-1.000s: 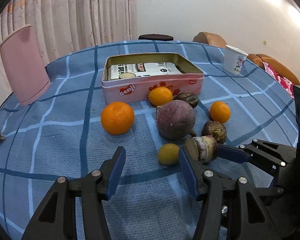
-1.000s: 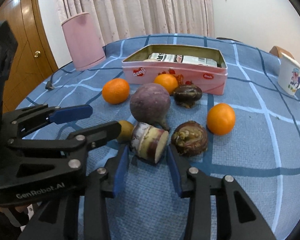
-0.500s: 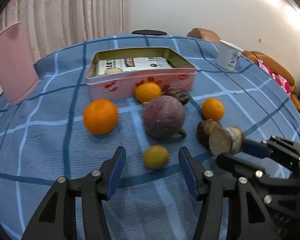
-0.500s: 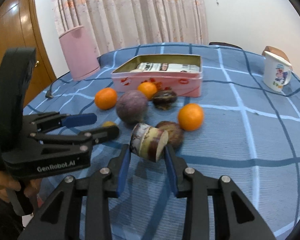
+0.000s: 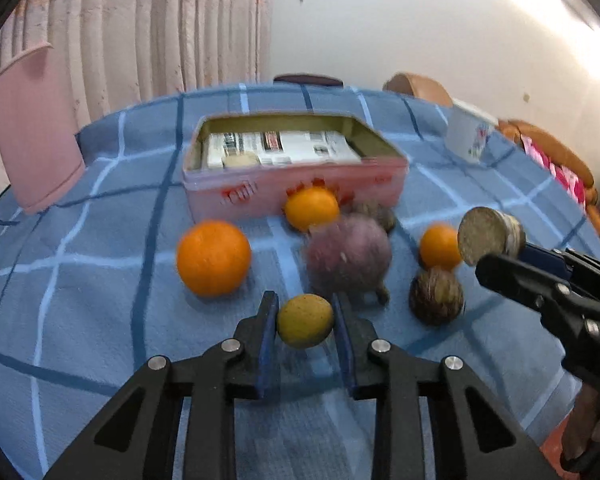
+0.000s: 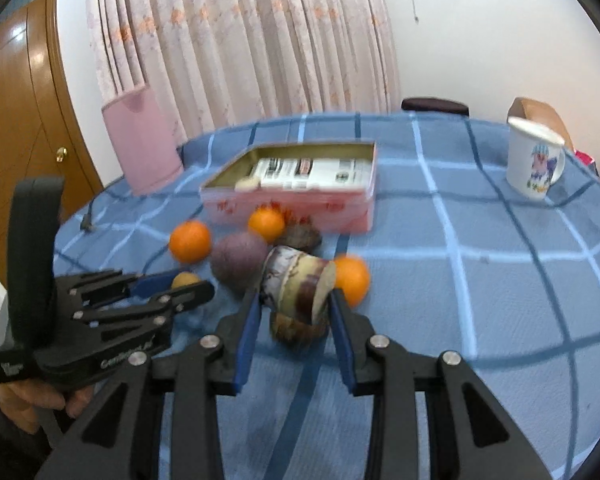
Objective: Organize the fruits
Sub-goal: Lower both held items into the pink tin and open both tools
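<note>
Yellow-green, the small round fruit [image 5: 305,321] sits between the blue pads of the left gripper [image 5: 305,322], whose jaws have just been closing onto it. Lift it straight, avoiding the big purple round root [image 5: 349,254] just ahead. The right gripper [image 6: 296,306] grasps a cut taro stub [image 6: 298,282], raised above the blue checked bench [image 6: 480,280], short of the open pink tin [image 6: 296,198] ahead.

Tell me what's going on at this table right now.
A person is sorting produce on a blue checked tablecloth with a handheld gripper in each hand. The left gripper has just closed its jaws on a small yellow fruit that sits on the cloth. The right gripper holds a cut root chunk above the cloth. Three oranges, a big purple root and two brown bulbs lie loose in front of an open pink tin.
</note>
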Available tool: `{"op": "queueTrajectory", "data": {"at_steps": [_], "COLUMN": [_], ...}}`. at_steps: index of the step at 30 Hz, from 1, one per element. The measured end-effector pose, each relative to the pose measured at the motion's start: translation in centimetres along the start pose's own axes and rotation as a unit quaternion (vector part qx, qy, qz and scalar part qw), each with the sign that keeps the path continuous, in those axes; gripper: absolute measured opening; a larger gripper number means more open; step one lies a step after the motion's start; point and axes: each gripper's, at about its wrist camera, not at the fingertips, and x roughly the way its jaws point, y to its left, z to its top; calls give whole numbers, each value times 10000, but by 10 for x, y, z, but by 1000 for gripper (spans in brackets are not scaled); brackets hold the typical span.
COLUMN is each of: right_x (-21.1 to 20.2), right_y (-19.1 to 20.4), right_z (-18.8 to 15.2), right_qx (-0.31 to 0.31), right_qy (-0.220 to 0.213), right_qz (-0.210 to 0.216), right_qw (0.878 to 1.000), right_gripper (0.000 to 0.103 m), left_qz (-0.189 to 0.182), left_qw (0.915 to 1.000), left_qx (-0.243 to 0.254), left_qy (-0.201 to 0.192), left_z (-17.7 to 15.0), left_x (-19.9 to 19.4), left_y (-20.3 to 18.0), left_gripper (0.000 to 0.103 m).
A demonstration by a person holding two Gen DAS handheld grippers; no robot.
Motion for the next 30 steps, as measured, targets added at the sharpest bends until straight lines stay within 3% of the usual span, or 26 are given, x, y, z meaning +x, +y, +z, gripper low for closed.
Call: {"op": "queueTrajectory", "data": {"at_steps": [8,14,21,30], "right_x": [22,65,120,136], "right_y": [-6,-9,-13,-24], "right_z": [59,94,103,105], "right_qx": [-92,-87,-38,132], "right_qy": [-471,-441,-24,160], "right_qz": [-207,-343,-507,-312], "right_qw": [9986,9984,9987,9993], "right_gripper": [38,38,37,38], "left_qz": [163,451,841,996], "left_qw": [9978,9950,9938,9931], "left_qx": [-147,-251,-460,-556], "left_qy": [-633,-850,-555,-284], "left_z": [56,96,110,113], "left_x": [-1,24,73,97], "left_y": [11,19,30,36], "left_gripper": [29,29,29,29]}}
